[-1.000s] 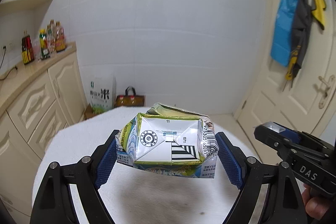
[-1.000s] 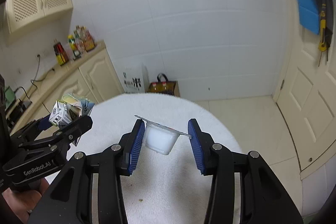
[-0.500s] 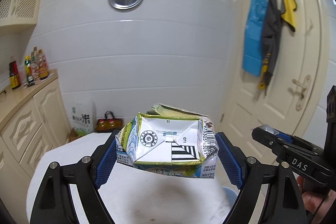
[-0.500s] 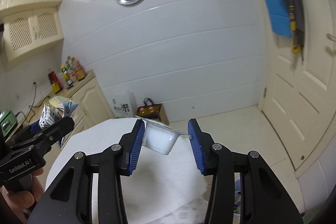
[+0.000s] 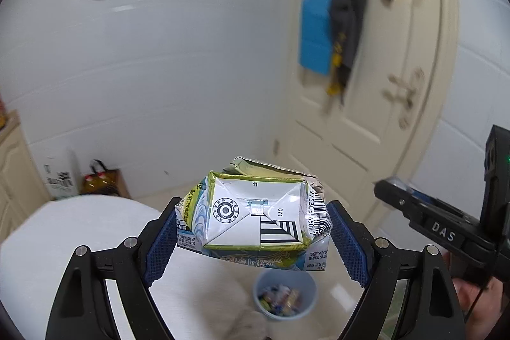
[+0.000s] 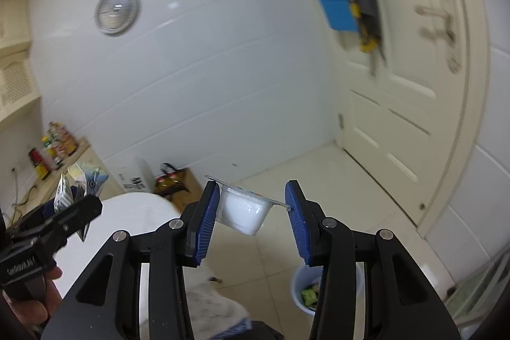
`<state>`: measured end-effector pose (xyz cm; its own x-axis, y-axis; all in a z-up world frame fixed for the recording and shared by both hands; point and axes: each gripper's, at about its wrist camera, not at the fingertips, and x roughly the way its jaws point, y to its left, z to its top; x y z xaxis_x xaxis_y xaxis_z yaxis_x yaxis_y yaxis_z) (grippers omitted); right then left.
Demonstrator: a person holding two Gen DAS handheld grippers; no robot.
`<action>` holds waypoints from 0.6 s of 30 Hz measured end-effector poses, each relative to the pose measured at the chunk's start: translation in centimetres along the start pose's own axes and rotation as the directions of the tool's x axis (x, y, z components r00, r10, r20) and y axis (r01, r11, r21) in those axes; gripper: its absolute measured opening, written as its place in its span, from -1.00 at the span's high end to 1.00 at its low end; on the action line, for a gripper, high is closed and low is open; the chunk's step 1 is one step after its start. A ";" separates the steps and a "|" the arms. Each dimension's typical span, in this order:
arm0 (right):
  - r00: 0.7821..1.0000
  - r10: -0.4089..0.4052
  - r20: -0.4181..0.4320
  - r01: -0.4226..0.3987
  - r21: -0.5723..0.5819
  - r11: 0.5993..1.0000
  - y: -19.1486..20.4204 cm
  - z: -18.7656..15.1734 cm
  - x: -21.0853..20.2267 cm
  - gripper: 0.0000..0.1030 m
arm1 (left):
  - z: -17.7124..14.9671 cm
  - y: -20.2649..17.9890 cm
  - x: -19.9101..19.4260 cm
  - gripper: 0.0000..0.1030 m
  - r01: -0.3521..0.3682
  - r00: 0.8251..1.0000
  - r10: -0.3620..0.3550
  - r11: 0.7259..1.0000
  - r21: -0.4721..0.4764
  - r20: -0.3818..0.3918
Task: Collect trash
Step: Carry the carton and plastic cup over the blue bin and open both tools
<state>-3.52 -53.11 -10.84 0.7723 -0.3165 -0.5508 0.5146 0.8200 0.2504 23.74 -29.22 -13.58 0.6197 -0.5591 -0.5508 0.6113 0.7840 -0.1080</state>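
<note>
White-tiled kitchen. Left claw [image 5: 253, 239] is gripping a crushed carton [image 5: 255, 214]; right claw [image 6: 251, 212] is pinching a plastic cup [image 6: 244, 209]. Carrying step; next, centre over the bin [image 5: 285, 295] at lower frame, then release.

Both claws [image 5: 253, 241] [image 6: 251, 212] clamped, tilted downward

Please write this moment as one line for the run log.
left gripper: shut on carton | right gripper: shut on plastic cup | bin: below, on floor, holds trash

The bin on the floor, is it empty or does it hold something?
Not empty. The bin holds colourful wrappers at its bottom; in the right wrist view a green piece shows inside.
</note>
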 end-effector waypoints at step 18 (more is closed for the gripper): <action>0.956 -0.039 -0.290 0.123 0.276 0.953 -16.0 -6.8 12.0 0.15 | 0.4 -7.4 24.5 -0.63 0.070 0.923 -0.038 0.995 0.071 -0.384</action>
<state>-5.04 -66.74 -26.85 0.6104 -0.1965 -0.7674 0.6884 0.6109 0.3911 34.53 -48.83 -25.96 0.3595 -0.4417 -0.8220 0.6867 0.7217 -0.0874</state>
